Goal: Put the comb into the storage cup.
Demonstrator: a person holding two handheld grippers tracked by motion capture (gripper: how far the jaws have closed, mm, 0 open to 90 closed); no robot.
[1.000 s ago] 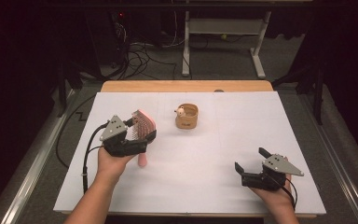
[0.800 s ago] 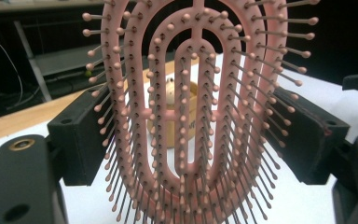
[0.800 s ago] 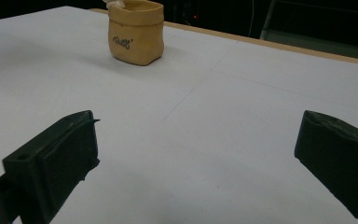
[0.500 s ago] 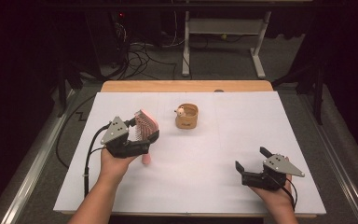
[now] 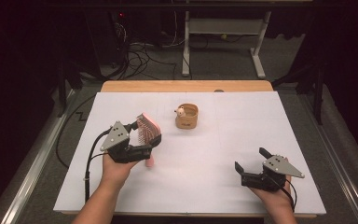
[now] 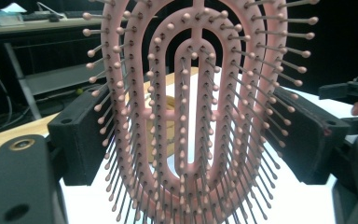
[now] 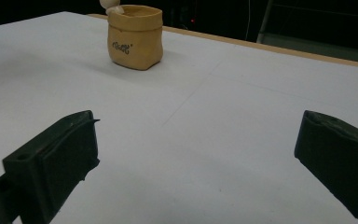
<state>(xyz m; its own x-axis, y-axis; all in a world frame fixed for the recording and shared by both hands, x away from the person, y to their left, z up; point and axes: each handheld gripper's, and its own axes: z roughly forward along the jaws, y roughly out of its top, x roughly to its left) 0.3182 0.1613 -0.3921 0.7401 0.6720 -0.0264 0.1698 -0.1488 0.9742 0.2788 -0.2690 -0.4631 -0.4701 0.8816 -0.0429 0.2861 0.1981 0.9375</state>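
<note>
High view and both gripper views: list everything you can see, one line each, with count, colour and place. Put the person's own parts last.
Hairbrush: one, pink with ball-tipped bristles, lifted off the table at the left, clamped in the left gripper.
Sack-shaped pot: one, tan, printed lettering, standing near the middle of the sheet towards the far side; a small pale figure sits at its rim.
White sheet: one, covering most of the table.
Wooden table: one, light brown, its edge showing beyond the sheet's far side.
Metal stand: one, pale grey, on the floor behind the table.
Cables: several, black, on the floor behind the table.
Left gripper: one, black, shut on the hairbrush.
Right gripper: one, black, open, low at the sheet's near right.
</note>
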